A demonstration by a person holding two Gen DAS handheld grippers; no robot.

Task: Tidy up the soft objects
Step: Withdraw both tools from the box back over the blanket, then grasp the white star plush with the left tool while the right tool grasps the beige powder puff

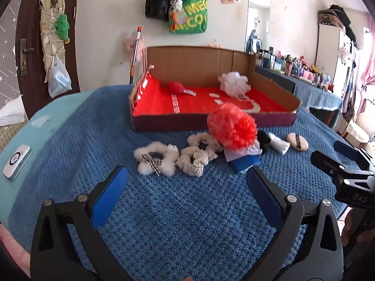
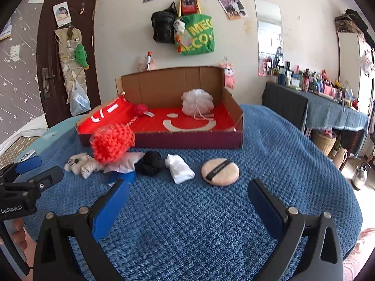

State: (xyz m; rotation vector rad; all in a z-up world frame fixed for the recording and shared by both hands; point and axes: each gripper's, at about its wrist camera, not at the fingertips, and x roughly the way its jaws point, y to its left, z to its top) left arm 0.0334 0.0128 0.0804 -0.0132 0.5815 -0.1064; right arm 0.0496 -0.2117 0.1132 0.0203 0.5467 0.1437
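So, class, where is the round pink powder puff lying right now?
The powder puff lies on the blue blanket in front of the cardboard box, right of the white cloth, ahead of the right gripper.

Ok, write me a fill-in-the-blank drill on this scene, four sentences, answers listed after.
1. Inside the cardboard box lie a small red ball and a ____ mesh bath pouf.
2. The box floor is coloured ____.
3. The round powder puff lies on the ____ blanket, outside the box.
4. The fingers of the left gripper and right gripper stand ____, holding nothing.

Missing words: white; red; blue; open
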